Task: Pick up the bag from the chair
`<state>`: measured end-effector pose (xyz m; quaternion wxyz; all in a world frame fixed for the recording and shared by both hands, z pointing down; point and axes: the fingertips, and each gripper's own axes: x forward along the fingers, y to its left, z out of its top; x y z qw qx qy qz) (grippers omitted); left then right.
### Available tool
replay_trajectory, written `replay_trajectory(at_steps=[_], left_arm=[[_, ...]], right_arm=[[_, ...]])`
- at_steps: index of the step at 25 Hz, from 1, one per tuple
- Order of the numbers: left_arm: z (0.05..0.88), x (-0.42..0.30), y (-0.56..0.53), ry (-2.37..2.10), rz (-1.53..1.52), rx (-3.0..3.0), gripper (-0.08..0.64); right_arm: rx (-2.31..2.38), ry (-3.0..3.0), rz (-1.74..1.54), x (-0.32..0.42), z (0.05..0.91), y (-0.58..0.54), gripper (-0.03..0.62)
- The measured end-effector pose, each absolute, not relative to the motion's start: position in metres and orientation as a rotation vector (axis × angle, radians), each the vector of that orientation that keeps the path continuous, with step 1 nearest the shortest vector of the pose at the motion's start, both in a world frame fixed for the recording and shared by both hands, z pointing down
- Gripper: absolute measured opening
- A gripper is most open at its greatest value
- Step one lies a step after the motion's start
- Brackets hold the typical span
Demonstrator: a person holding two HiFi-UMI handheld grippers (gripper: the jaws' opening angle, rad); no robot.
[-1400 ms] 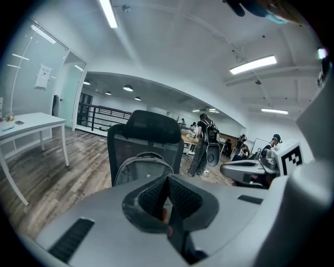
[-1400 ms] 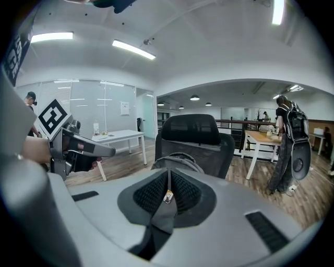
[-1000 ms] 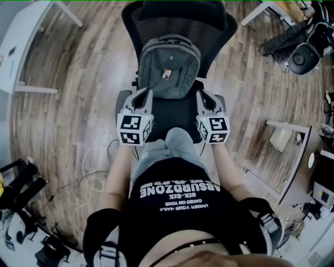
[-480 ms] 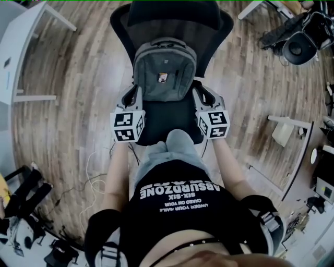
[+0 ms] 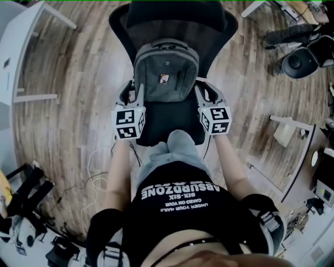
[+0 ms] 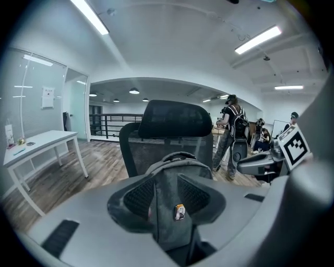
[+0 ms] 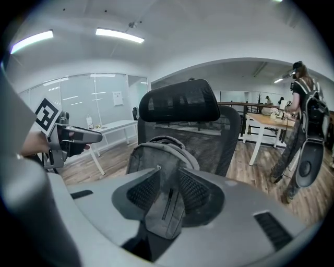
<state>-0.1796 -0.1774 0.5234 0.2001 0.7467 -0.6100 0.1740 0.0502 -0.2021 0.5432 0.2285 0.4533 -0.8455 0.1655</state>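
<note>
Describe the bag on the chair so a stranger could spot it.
Find the black mesh office chair on the wooden floor. A backpack stands upright on its seat, against the backrest. It is grey, unlike the black chair, with a small badge in front.

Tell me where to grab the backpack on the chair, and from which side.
Probably the top carry handle, from the front and above: the grey backpack stands upright against the chair backrest, so the handle arches free while the rear is blocked.

The person wears a black T-shirt [image 5: 177, 206] with white lettering and pale grey shorts [image 5: 169, 152]. The left gripper [image 5: 133, 92] and right gripper [image 5: 206, 90] are grey, each bearing a cube [image 5: 129, 123] with black-and-white square markers.
</note>
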Motion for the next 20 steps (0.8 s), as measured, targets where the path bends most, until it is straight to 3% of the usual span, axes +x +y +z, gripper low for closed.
replay_trajectory(at_steps=[20], left_arm=[[0.564,-0.185,-0.221,-1.686,0.661,2.055,0.17]], right_arm=[[1.186,-2.258,0.479,0.053,0.584,-0.228,0.144]])
